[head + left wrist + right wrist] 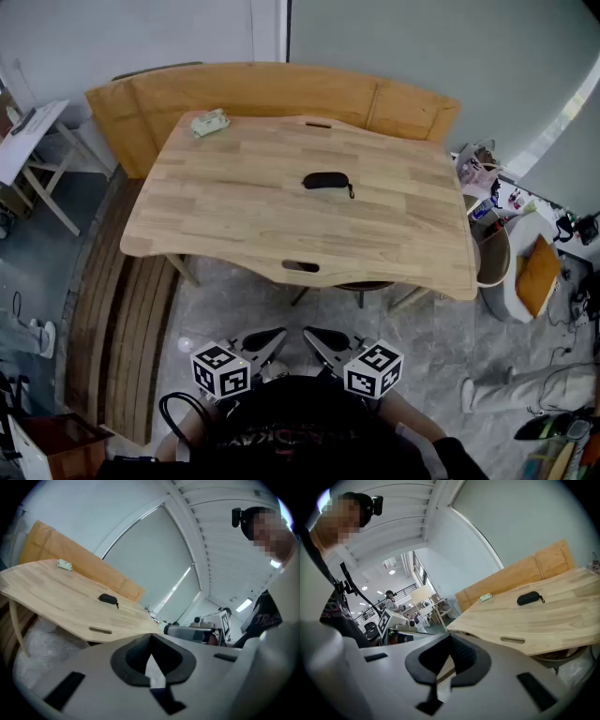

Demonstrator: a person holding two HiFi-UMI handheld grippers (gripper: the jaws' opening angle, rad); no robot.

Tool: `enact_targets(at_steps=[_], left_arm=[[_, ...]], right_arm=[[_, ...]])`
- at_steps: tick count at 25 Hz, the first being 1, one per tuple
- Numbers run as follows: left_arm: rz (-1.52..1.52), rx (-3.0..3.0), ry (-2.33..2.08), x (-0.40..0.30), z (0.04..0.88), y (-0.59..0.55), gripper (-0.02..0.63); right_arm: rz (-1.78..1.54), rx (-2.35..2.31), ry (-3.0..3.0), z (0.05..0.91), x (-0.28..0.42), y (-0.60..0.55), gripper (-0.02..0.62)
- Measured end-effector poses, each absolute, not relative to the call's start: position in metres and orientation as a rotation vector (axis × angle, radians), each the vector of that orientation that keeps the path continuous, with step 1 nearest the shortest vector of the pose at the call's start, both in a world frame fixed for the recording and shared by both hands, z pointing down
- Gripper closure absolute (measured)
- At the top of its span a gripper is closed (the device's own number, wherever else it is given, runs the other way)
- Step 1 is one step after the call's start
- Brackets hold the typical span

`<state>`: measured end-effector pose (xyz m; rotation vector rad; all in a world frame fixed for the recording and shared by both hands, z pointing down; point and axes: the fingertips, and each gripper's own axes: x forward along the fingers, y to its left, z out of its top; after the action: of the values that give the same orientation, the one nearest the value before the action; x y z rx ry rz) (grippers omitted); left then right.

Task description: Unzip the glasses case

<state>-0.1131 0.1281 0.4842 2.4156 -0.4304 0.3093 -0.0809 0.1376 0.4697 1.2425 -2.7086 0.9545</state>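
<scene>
A black zipped glasses case (325, 181) with a small pull tab on its right end lies near the middle of the wooden table (234, 225). It also shows small and far off in the left gripper view as the case (107, 599) and in the right gripper view as the case (528, 598). My left gripper (279, 338) and right gripper (311, 337) are held side by side close to my body, well short of the table's near edge. Both are shut with nothing between the jaws.
A crumpled greenish cloth (210, 123) lies at the table's far left corner. A wooden bench (281, 94) curves behind the table. A chair (489, 253) with bags stands at the right, and a folding stand (33, 141) at the left.
</scene>
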Motion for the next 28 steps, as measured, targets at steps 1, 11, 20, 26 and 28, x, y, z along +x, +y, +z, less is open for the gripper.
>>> enact_targets(at_steps=[1, 11, 20, 26, 28], left_arm=[[0.311, 2.415, -0.429, -0.1134, 0.4843, 0.1276, 0.595], [0.317, 2.405, -0.436, -0.1174, 0.4870, 0.1252, 0.595], [0.313, 2.393, -0.443, -0.1198, 0.4896, 0.1249, 0.595], [0.309, 2.395, -0.439, -0.1201, 0.4898, 0.1228, 0.595], [0.312, 2.402, -0.444, -0.1205, 0.4895, 0.1218, 0.595]], right_arm=[[0.953, 1.242, -2.708, 0.4696, -0.0813, 0.1369, 0.581], [0.948, 1.226, -2.707, 0.4706, -0.0873, 0.1339, 0.581], [0.993, 1.212, -2.729, 0.4725, -0.0884, 0.1326, 0.581], [0.989, 1.213, -2.743, 0.4710, -0.0877, 0.1302, 0.581], [0.989, 1.229, -2.743, 0.4705, -0.0849, 0.1282, 0.581]])
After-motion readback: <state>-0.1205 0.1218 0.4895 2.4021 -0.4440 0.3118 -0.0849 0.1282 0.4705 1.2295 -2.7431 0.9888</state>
